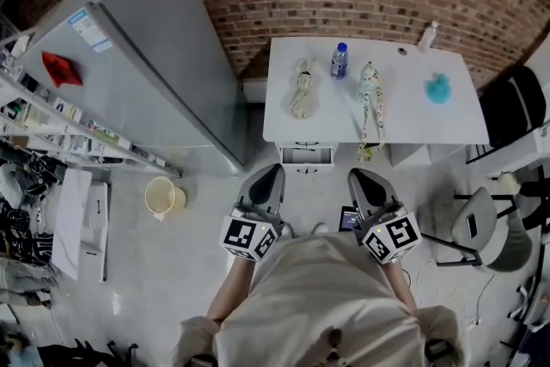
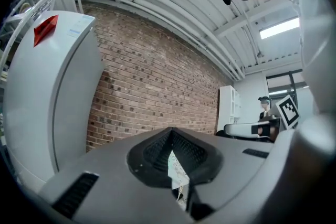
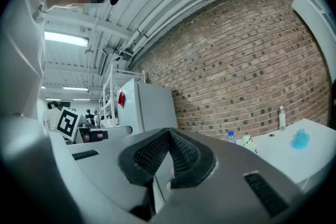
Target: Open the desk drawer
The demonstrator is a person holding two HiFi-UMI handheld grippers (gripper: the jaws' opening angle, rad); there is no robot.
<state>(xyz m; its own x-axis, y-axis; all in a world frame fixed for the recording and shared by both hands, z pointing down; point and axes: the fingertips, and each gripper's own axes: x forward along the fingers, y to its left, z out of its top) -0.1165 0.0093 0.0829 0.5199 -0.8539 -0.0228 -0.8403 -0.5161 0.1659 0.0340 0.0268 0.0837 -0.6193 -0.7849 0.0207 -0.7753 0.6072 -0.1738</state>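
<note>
The white desk (image 1: 404, 120) stands against the brick wall. Its drawer front (image 1: 306, 155) shows under the desk's front edge, at the left. My left gripper (image 1: 271, 173) hangs just in front of the drawer, jaws shut with nothing in them. To the right of the drawer, level with the other, is my right gripper (image 1: 357, 177), also shut and holding nothing. In the left gripper view the left gripper (image 2: 170, 135) points level at the brick wall. The right gripper (image 3: 169, 136) in its own view points past the desk (image 3: 310, 147).
On the desk lie two cloth toys (image 1: 302, 88) (image 1: 369, 99), a water bottle (image 1: 339, 61), a blue object (image 1: 437, 88) and a white bottle (image 1: 427, 36). A grey fridge (image 1: 146, 56) stands to the left, a yellow bucket (image 1: 161, 196) on the floor, chairs (image 1: 481, 223) at the right.
</note>
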